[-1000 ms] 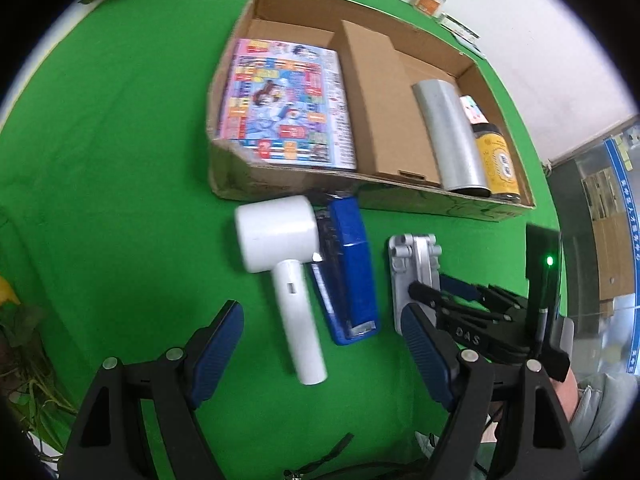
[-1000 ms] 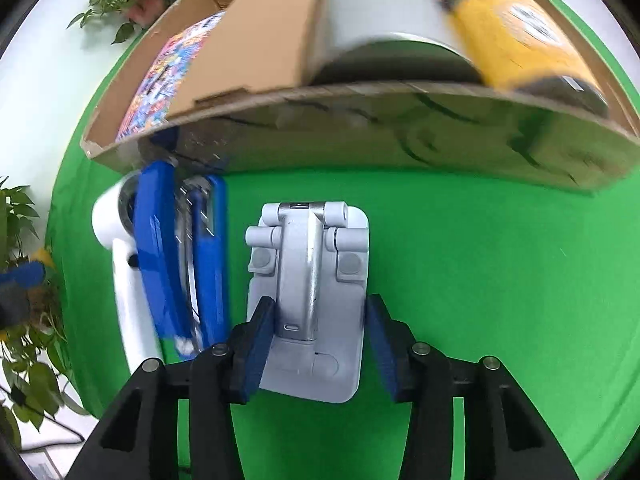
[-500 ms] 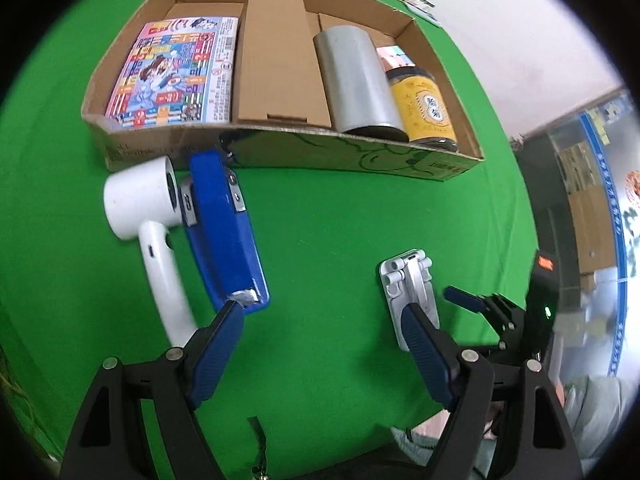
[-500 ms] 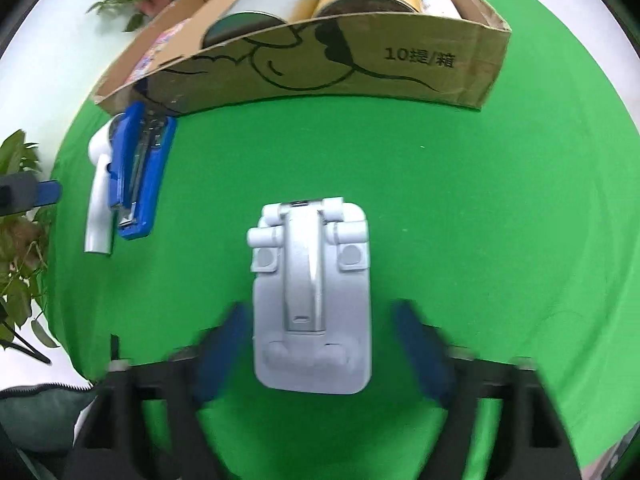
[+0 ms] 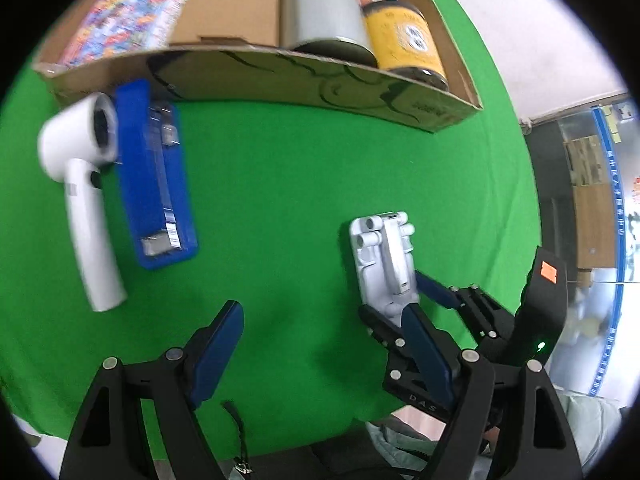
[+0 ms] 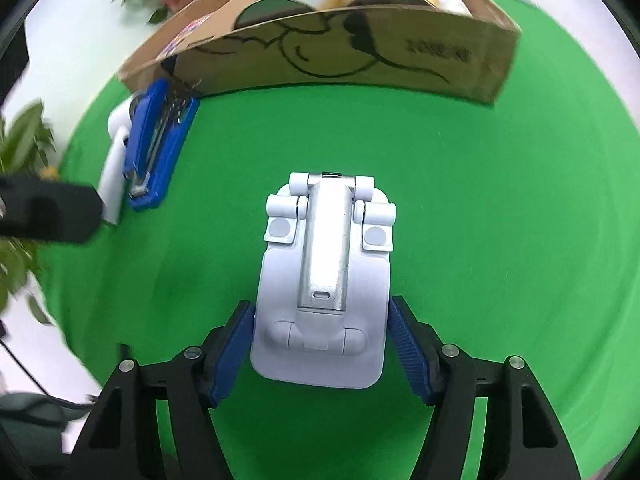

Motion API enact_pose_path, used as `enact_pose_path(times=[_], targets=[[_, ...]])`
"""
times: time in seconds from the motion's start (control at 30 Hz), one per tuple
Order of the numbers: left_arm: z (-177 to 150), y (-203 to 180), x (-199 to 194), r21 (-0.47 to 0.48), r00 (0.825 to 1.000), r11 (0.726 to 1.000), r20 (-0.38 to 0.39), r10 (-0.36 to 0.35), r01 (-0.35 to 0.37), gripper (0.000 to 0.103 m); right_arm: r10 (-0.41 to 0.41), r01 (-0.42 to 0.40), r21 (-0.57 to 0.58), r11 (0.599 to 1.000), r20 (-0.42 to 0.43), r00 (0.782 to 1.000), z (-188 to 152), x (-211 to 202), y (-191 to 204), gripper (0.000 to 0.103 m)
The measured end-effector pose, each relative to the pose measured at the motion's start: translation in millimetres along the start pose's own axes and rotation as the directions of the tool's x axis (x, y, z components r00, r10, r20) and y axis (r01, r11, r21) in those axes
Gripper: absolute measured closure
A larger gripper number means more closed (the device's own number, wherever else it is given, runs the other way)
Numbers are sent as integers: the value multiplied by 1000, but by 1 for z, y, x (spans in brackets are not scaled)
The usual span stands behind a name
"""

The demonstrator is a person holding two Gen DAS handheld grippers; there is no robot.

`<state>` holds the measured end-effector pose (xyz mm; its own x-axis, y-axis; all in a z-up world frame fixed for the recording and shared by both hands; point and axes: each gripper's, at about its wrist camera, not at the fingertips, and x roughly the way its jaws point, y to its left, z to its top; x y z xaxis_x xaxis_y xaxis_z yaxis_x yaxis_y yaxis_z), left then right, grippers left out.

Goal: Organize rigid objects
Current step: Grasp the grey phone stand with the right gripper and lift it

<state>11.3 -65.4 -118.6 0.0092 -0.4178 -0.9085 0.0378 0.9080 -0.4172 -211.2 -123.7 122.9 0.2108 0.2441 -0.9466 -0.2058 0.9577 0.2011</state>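
Now the right tongs point(image 6: 322, 350) have just been closing round the white phone stand point(image 6: 324, 280), flat on the green bench point(image 6: 500, 240) near the box point(image 6: 360, 56), prob. to lift it in; left tongs point(image 5: 316, 356) released, empty.

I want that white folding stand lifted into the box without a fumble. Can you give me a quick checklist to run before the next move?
1. Right gripper straddles the white stand: ok; its jaws have just been closing.
2. Fingers pressing both stand edges: cannot tell.
3. Stand flat on the green cloth: ok.
4. Left gripper open and empty: ok.
5. Free space in the cardboard box: cannot tell.
6. Stapler and hair dryer clear of the stand: ok.
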Motion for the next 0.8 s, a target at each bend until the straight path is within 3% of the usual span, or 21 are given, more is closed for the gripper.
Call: enact_pose_path(times=[0.13, 0.3, 0.37, 0.47, 0.53, 0.67, 0.8], targets=[[5, -10, 25, -21, 993, 996, -72, -93, 92, 23, 141, -132, 161, 978, -44, 989, 5, -6, -28, 38], [9, -24, 57, -48, 971, 979, -128, -203, 198, 24, 294, -261, 314, 913, -62, 954, 3, 0, -48, 38], [11, -27, 70, -59, 964, 974, -146, -224, 217, 29, 307, -274, 324, 905, -53, 950, -1, 7, -47, 38], [12, -30, 83, -72, 952, 967, -172, -252, 243, 50, 329, -294, 346, 891, -47, 943, -4, 5, -56, 38], [12, -32, 89, -60, 950, 971, -199, -241, 233, 74, 341, -301, 352, 886, -56, 939, -7, 2, -62, 38], [10, -37, 73, -19, 958, 976, -186, -218, 218, 74, 339, -296, 343, 892, -71, 938, 1, -2, -54, 38], [22, -40, 31, 3, 970, 973, -88, -228, 229, 74, 312, -289, 282, 915, -38, 949, 29, -30, -37, 38]])
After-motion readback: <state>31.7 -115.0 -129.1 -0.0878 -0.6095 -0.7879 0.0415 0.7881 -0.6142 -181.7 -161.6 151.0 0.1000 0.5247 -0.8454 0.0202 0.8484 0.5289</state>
